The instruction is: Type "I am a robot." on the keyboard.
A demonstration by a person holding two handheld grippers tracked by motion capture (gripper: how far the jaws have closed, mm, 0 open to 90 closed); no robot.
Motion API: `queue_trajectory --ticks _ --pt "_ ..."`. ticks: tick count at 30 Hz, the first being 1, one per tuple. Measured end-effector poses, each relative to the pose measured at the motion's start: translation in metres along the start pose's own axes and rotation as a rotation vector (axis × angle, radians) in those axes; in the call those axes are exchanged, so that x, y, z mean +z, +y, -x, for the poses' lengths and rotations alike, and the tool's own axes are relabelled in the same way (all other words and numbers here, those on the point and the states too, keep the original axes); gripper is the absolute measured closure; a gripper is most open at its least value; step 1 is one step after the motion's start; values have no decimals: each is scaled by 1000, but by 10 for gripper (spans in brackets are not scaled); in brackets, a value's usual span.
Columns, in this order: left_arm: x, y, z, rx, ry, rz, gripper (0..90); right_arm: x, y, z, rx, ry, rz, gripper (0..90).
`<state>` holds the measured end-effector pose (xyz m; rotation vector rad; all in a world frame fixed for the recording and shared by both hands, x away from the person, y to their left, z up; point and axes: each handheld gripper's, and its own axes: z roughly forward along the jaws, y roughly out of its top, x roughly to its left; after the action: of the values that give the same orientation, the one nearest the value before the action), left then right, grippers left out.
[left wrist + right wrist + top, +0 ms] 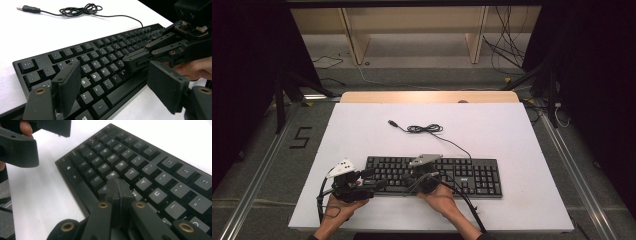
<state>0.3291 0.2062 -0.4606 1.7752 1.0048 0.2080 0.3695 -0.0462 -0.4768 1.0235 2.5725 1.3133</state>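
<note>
The right claw was pressed fully together with nothing between its pads, its tip down on the keyboard among the middle letter keys, around G and V, though the exact key under the tip could not be made out. In the left gripper view the same closed tip sat on the keys with a hand behind it. The left claw stood wide apart and held nothing, hovering over the keyboard's near left corner, one pad above the S and Z keys and the other past the front edge over the counter. In the high view the left claw lay at the keyboard's left end and the right claw over its middle, both hands coming in from the near edge. The black keyboard lay flat on the white counter, nearer the person. Its cable ran off the back edge to a loose coil and a plug lying free farther back.
</note>
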Motion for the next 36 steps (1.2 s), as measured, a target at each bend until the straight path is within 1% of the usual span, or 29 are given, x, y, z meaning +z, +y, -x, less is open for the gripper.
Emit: queue_trajectory --ticks 19,26,29,36 --pt "0 0 0 8 0 0 267 4 -2 -1 3 2 -23 900" --pt "0 0 0 4 2 3 267 6 -3 -2 -2 4 -28 900" --pt "0 0 -1 3 2 2 267 8 -5 -2 -7 -8 -38 900" --pt "0 0 -1 5 0 -2 267 8 -6 -2 4 -6 -30 900"
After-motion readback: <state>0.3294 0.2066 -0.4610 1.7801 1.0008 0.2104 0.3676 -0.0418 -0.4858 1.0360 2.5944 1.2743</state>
